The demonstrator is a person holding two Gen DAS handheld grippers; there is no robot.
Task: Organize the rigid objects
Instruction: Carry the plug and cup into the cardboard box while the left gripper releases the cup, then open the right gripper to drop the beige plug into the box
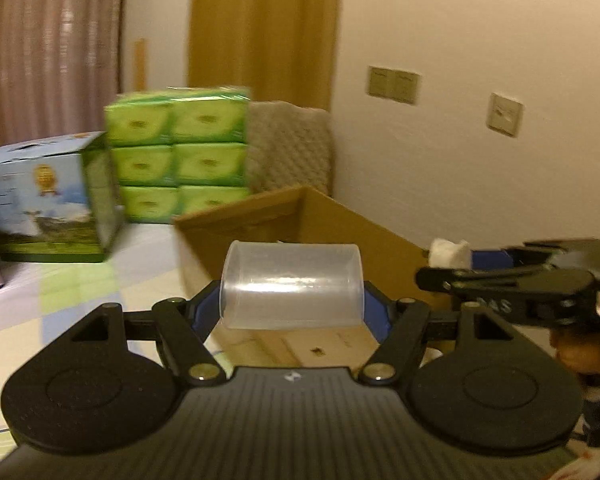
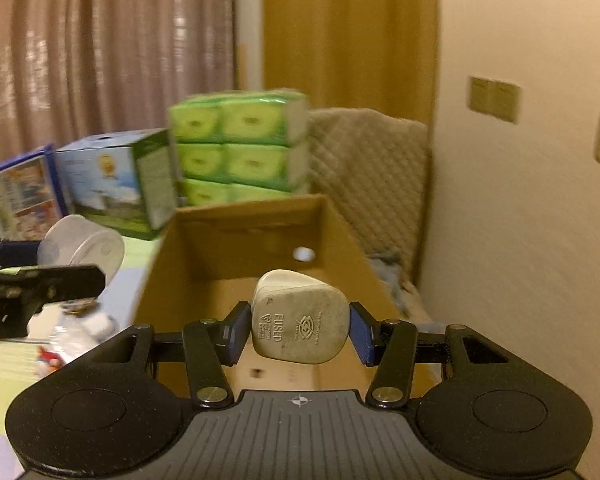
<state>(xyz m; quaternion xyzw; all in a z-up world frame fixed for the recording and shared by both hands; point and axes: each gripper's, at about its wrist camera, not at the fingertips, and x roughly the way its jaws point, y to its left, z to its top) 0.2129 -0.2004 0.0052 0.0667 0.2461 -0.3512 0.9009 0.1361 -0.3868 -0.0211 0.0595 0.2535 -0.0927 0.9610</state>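
Note:
My left gripper [image 1: 292, 304] is shut on a clear plastic cup [image 1: 292, 285] lying sideways between its blue pads, held above the near edge of an open cardboard box [image 1: 320, 212]. In the right wrist view my right gripper [image 2: 298, 330] is shut on a dirty white fused plug [image 2: 300, 322], over the same cardboard box [image 2: 252, 216]. A small white object [image 2: 303, 254] lies inside the box. The right gripper [image 1: 512, 276] shows at the right of the left view. At the left of the right view are the left gripper's fingers [image 2: 44, 280] and the cup [image 2: 82, 248].
Behind the box stand a stack of green tissue packs [image 1: 180, 152], a blue carton [image 1: 48, 200] and a quilted cushion [image 1: 290, 148]. The wall with switch plates [image 1: 392, 84] is on the right. Small items [image 2: 76, 332] lie on the patterned bedsheet [image 1: 72, 292] left of the box.

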